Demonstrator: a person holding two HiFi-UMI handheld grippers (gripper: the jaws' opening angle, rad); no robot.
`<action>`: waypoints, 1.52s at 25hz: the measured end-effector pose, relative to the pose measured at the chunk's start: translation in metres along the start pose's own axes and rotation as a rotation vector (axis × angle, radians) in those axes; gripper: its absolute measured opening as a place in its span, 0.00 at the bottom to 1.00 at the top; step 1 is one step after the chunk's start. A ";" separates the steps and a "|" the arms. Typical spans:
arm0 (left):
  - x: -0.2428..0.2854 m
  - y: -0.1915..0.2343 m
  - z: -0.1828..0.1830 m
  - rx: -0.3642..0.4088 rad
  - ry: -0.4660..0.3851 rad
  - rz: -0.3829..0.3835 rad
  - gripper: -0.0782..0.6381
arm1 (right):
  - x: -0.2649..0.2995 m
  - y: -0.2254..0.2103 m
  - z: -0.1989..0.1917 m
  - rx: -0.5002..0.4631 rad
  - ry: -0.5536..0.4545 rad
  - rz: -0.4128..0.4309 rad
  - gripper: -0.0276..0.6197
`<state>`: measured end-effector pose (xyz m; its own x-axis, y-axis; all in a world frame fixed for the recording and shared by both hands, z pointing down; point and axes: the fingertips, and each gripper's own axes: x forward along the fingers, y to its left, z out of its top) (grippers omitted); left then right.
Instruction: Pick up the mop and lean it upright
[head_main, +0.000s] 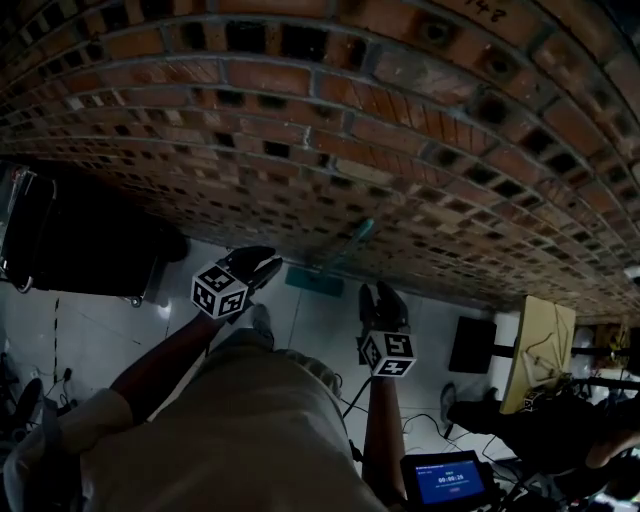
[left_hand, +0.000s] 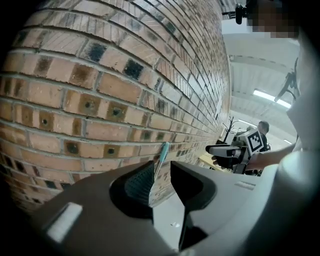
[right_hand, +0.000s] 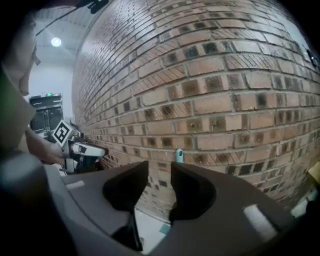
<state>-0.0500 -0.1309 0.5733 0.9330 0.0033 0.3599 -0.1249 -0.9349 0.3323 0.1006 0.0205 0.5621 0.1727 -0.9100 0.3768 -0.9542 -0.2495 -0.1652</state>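
Note:
The mop leans against the brick wall (head_main: 330, 130): its teal-tipped handle (head_main: 352, 240) slants up the bricks and its teal head (head_main: 313, 281) rests on the white floor. My left gripper (head_main: 262, 268) is just left of the mop head, apart from it, and open with nothing between its jaws. In the left gripper view the handle (left_hand: 162, 152) shows through the gap, farther off against the wall. My right gripper (head_main: 383, 300) hangs right of the mop, open and empty. The right gripper view shows the handle's tip (right_hand: 179, 155) above the jaws and a bit of the head (right_hand: 165, 229) below.
A black cart (head_main: 80, 240) stands at the left by the wall. On the right are a black box (head_main: 472, 345) and a pale wooden board (head_main: 538, 350). A device with a blue screen (head_main: 448, 480) sits at the bottom. White floor (head_main: 320, 325) lies in front of the wall.

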 end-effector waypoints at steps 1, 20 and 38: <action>0.005 -0.012 0.000 0.003 0.004 -0.003 0.28 | -0.011 -0.005 -0.001 -0.002 -0.002 0.003 0.27; 0.073 -0.241 -0.067 0.078 0.089 -0.109 0.31 | -0.253 -0.123 -0.080 0.107 -0.097 -0.142 0.25; 0.029 -0.291 -0.114 0.077 0.192 -0.007 0.30 | -0.299 -0.143 -0.172 0.403 -0.144 -0.195 0.21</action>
<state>-0.0251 0.1819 0.5862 0.8512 0.0706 0.5201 -0.0858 -0.9589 0.2706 0.1438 0.3852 0.6295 0.3988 -0.8631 0.3100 -0.7347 -0.5030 -0.4552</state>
